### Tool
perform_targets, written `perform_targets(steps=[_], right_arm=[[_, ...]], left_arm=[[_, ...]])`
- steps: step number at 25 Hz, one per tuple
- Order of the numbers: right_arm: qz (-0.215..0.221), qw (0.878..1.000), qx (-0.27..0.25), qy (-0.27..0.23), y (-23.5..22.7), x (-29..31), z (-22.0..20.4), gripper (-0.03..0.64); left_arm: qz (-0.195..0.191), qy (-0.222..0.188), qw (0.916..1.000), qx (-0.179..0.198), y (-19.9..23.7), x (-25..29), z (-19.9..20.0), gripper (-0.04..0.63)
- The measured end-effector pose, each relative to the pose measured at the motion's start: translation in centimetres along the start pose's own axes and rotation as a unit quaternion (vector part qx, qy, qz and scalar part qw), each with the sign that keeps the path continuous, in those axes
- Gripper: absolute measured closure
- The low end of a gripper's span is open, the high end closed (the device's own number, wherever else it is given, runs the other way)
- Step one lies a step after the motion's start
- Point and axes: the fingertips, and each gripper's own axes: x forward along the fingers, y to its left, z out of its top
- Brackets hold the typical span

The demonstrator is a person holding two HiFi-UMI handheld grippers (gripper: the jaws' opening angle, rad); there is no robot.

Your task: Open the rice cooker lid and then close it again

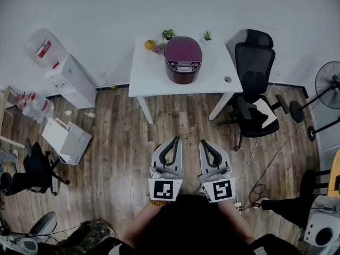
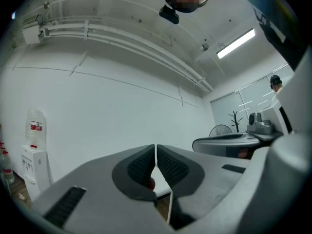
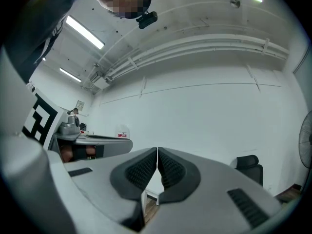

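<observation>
Closest to you, your left tongs are pressed together with nothing between them. Just beside them, your right tongs are likewise closed and empty, and both point across the wooden floor toward the white worktop. Farther off, at left, a water dispenser stands by the wall. At centre, the maroon rice cooker sits on the worktop, lid down and control panel facing you, well apart from both tongs. Small potted plants crowd just behind it, and a black office chair stands at the worktop's right end. The opening step looks not yet begun. A narrow closed tip may skid off the lid release, a one-sided push could slide the cooker, and a lid swinging up could likely clip the plants.
</observation>
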Motion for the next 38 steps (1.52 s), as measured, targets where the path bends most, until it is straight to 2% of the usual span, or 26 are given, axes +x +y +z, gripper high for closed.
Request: perform_targets(steps=[3, 8, 11, 13, 25, 33, 38], right_arm=[[-0.002, 1.000, -0.004, -0.005, 1.6, 0.7, 0.1, 0.588], [-0.008, 1.000, -0.007, 0.001, 3.5, 0.5, -0.5, 0.588], [-0.015, 1.000, -0.005, 0.009, 3.6, 0.2, -1.1, 0.588], [-0.016, 1.000, -0.005, 0.011, 3.4, 0.4, -1.5, 0.588], [0.005, 1.000, 0.020, -0.013, 0.9, 4.3, -1.8, 0.588], [-0.006, 1.000, 0.024, -0.006, -3.8, 5.3, -2.8, 0.588], [0.002, 0.999, 0.034, -0.009, -6.1, 6.4, -3.5, 0.588]], left_arm=[[-0.006, 0.006, 0.9999, -0.010, 1.2, -1.0, -0.5, 0.561], [-0.023, 0.020, 0.9995, -0.004, 2.0, -2.0, -2.2, 0.561], [-0.023, 0.018, 0.9994, -0.016, 2.2, -2.1, -2.4, 0.561], [-0.025, 0.022, 0.9994, -0.011, 2.2, -2.0, -2.6, 0.561], [-0.007, 0.041, 0.9991, 0.005, 3.1, 1.8, -3.4, 0.561], [-0.017, 0.031, 0.9994, 0.003, 1.8, 6.0, -4.0, 0.561], [-0.021, 0.037, 0.9991, 0.003, 0.9, 9.0, -5.0, 0.561]])
